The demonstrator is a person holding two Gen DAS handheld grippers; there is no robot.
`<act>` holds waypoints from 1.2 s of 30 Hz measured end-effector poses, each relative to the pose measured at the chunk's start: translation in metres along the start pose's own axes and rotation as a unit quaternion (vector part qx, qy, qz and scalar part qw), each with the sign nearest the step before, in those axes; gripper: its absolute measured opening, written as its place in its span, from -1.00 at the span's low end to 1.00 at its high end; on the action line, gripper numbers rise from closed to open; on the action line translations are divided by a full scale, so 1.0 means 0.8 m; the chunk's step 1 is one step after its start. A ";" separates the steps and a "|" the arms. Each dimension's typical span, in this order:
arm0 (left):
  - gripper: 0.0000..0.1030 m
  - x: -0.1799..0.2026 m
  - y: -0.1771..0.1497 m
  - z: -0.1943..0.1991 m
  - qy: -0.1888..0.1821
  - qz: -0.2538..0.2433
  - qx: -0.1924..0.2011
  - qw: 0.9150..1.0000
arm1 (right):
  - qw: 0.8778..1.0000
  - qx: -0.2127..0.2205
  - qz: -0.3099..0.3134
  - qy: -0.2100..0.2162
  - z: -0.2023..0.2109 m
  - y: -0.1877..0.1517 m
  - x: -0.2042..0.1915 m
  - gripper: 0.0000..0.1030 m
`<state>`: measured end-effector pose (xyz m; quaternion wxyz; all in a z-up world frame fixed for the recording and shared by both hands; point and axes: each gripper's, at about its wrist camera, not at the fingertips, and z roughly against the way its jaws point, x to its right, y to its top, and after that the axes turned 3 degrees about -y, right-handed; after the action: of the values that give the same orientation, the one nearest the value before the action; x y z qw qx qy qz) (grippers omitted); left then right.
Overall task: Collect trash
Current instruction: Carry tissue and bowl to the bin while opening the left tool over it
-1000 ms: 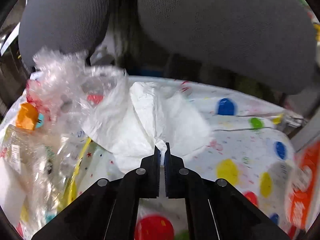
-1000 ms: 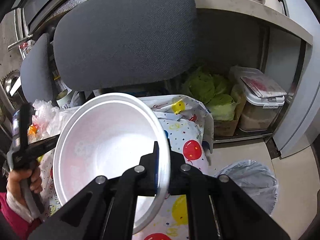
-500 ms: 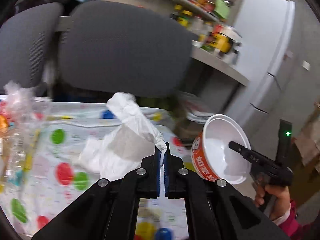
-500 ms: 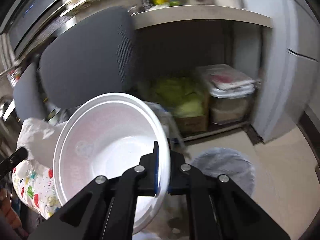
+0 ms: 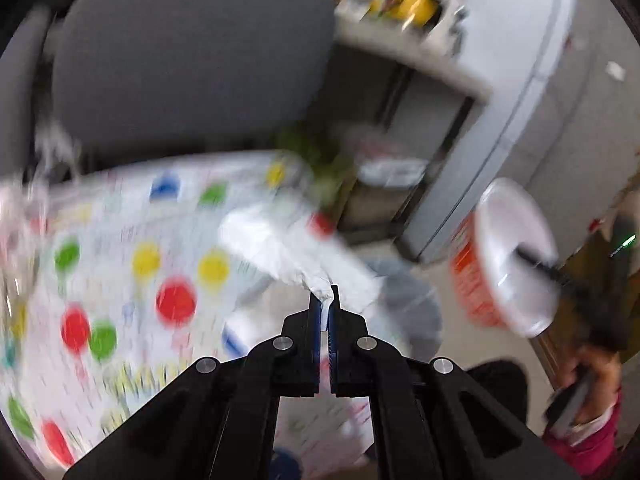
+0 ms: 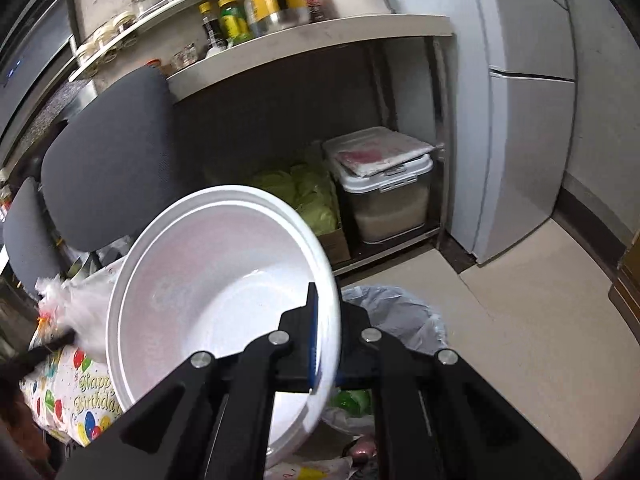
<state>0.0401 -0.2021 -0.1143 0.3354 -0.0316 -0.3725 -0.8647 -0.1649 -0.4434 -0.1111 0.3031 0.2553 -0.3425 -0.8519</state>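
My left gripper (image 5: 325, 294) is shut on a crumpled white plastic bag (image 5: 288, 248) and holds it above the edge of the table with the balloon-print cloth (image 5: 120, 280); this view is blurred. My right gripper (image 6: 326, 300) is shut on the rim of a white foam noodle bowl (image 6: 208, 292), tilted with its mouth toward the camera. The bowl with its orange side also shows in the left wrist view (image 5: 508, 276). A bin lined with a grey plastic bag (image 6: 400, 320) stands on the floor just beyond the bowl and also shows in the left wrist view (image 5: 408, 304).
Two grey office chairs (image 6: 104, 160) stand behind the table. A shelf holds jars and bottles (image 6: 256, 8); below it are cabbages (image 6: 304, 192) and a lidded container (image 6: 384, 184). A fridge (image 6: 520, 100) is at the right. Clear plastic trash (image 6: 60, 300) lies on the table.
Both grippers have swung right, away from the table toward the bin. The bag has come along off the table and the bowl now hangs near the bin.
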 end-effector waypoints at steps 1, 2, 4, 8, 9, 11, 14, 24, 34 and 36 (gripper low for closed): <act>-0.94 -0.012 -0.011 -0.010 0.001 0.011 -0.015 1.000 | 1.000 -0.003 0.007 0.006 -0.004 -0.002 -0.008 -0.88; -0.93 -0.023 -0.021 -0.022 0.010 0.022 -0.031 0.999 | 1.000 -0.004 0.010 0.009 -0.005 -0.003 -0.012 -0.88; -0.86 -0.036 -0.034 -0.037 0.035 0.028 -0.050 0.998 | 1.000 -0.006 0.018 0.017 -0.008 -0.004 -0.022 -0.88; -0.34 -0.043 -0.042 -0.035 0.070 0.011 -0.056 0.996 | 0.999 -0.002 0.028 0.020 -0.003 -0.004 -0.037 -0.88; -0.13 -0.045 -0.047 -0.025 0.071 0.007 -0.048 0.996 | 0.999 0.000 0.028 0.019 -0.002 -0.003 -0.037 -0.88; 0.01 -0.049 -0.059 -0.004 0.075 0.001 -0.031 0.997 | 0.999 0.003 0.028 0.017 0.000 -0.001 -0.038 -0.88; 0.01 -0.053 -0.069 0.023 0.075 0.002 -0.013 0.997 | 0.999 0.006 0.030 0.016 0.001 0.000 -0.041 -0.88; 0.23 -0.037 -0.037 -0.045 0.050 0.032 -0.036 0.998 | 0.999 0.013 0.041 0.014 0.013 -0.001 -0.045 -0.88; -0.71 -0.021 -0.035 -0.085 0.063 -0.023 -0.043 0.997 | 0.999 0.017 0.028 0.005 0.011 0.005 -0.027 -0.88; -0.91 -0.018 -0.037 -0.082 0.056 -0.026 -0.039 0.997 | 1.000 0.015 0.026 0.004 0.010 0.004 -0.025 -0.88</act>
<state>0.0461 -0.2228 -0.1843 0.3311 0.0131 -0.3197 -0.8877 -0.1552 -0.4280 -0.0989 0.3225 0.2540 -0.3608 -0.8374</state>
